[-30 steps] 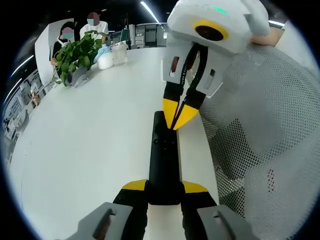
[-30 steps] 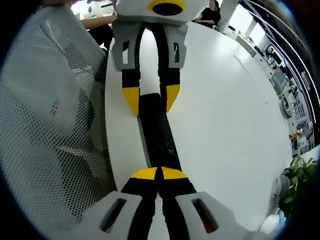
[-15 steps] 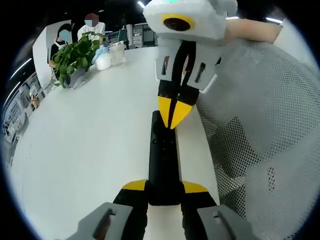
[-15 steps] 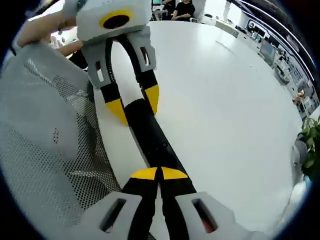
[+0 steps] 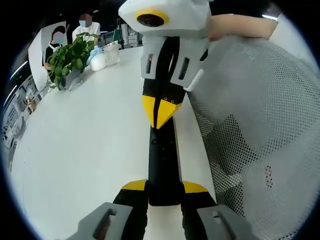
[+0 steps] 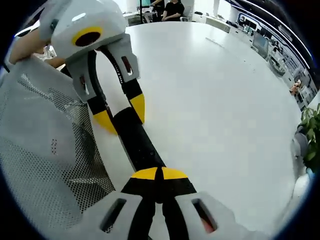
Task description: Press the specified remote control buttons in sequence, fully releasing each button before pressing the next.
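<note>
1. Pressing a button cleanly called for the remote control (image 5: pixel 163 165) to be held steady by the left gripper (image 5: pixel 164 189) while the right gripper (image 5: pixel 160 111) came straight down with its tips on the target key only.
2. A full lift clear of the key was judged necessary before the next press, so that each press registered separately.
3. The remote control lay lengthwise near the edge of the white tabletop (image 5: pixel 85 145), just beside a white mesh surface (image 5: pixel 255 140); which key was under the tips could not be read.
4. The left gripper's jaws stood apart by the width of the remote and clamped its near end between the yellow pads.
5. The right gripper's jaws were together, yellow tips meeting in a point at the remote's far end; in the right gripper view they met over the remote (image 6: pixel 134 145). Contact with a key looked likely but was not certain.
6. A potted plant (image 5: pixel 67 57) stood well apart at the far side.
</note>
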`<state>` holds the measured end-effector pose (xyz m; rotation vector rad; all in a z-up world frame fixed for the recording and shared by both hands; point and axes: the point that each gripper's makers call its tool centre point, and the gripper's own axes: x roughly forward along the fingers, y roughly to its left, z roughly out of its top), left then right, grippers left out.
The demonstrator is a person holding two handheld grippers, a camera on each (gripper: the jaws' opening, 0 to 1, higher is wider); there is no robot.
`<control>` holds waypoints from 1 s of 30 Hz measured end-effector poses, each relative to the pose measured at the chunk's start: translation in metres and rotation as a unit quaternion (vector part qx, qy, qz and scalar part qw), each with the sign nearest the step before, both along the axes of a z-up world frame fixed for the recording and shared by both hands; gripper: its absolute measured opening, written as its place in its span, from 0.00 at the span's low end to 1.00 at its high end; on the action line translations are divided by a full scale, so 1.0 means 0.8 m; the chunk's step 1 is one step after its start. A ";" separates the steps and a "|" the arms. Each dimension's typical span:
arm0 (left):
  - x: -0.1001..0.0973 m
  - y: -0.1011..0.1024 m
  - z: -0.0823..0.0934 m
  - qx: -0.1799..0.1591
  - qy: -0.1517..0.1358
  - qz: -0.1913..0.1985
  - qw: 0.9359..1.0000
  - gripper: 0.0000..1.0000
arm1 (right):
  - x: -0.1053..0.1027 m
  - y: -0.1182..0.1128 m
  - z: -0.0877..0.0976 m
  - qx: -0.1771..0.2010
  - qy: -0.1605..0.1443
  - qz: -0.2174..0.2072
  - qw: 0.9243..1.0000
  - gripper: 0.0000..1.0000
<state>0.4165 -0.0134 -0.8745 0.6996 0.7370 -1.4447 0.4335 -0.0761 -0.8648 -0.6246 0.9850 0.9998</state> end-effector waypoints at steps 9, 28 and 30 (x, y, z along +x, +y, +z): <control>0.000 0.000 0.000 0.000 0.001 0.002 1.000 0.25 | 0.003 0.000 -0.004 -0.008 -0.016 -0.005 1.000 0.00; 0.000 -0.002 0.001 0.000 0.005 0.007 1.000 0.24 | -0.002 -0.005 -0.002 0.007 0.007 -0.048 0.999 0.04; 0.000 -0.002 0.001 0.000 0.005 0.007 1.000 0.24 | -0.002 -0.009 -0.002 0.008 0.014 -0.055 0.998 0.04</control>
